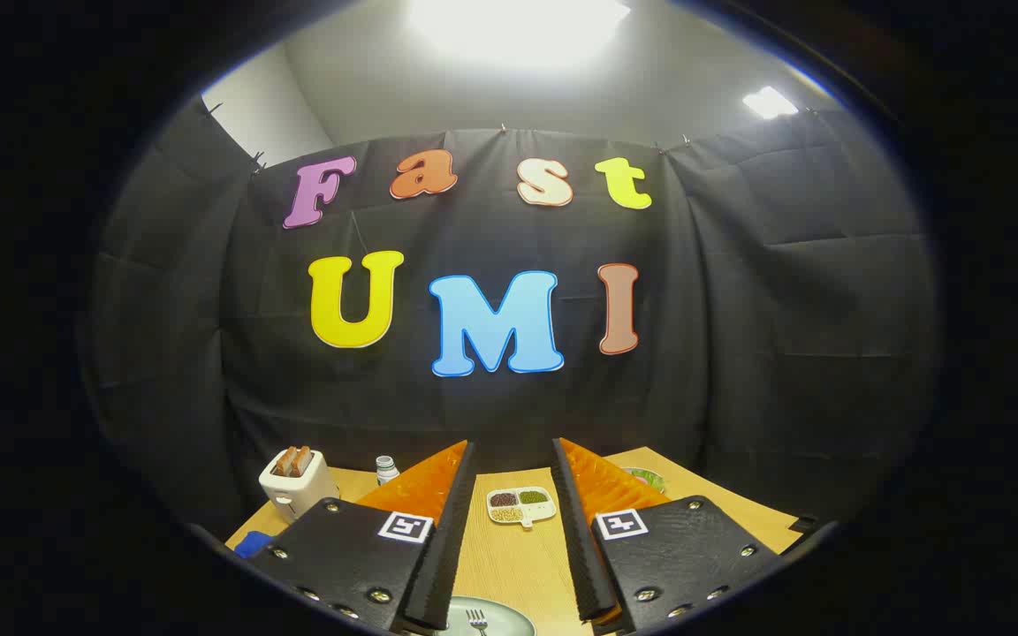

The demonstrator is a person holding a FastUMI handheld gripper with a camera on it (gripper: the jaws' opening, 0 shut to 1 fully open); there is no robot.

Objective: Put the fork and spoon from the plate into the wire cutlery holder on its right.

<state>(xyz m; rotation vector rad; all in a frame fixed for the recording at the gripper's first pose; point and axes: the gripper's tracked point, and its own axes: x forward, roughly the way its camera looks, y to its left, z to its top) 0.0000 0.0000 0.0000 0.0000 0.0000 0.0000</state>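
A: How does the gripper (pixel 513 530) stand?

B: Its two fingers (pixel 447 530) are spread apart, with a wide gap of bare table (pixel 509 556) between them. They press on nothing.

A: And the plate?

B: The plate (pixel 500 617) lies low between the fingers, close to their base — I see just its far rim. The fork (pixel 476 620) lies on it, tines pointing away from the gripper. The spoon I cannot make out.

A: The wire holder?

B: I cannot find it; the right finger covers that side of the table.

A: What stands further off?

B: Beyond the fingertips, in the gap, there is a small divided tray (pixel 521 506) with three compartments, each holding something grainy: dark, green and pale. To the left of the left finger is a white toaster (pixel 299 484) with two slices of toast upright in it, and beside it a small jar (pixel 386 468) with a white lid. Something blue (pixel 251 543) lies at the near left edge of the table. Past the right finger a dish (pixel 650 478) with something green shows a little — most of it is hidden. A black cloth wall (pixel 739 353) closes the booth behind the table
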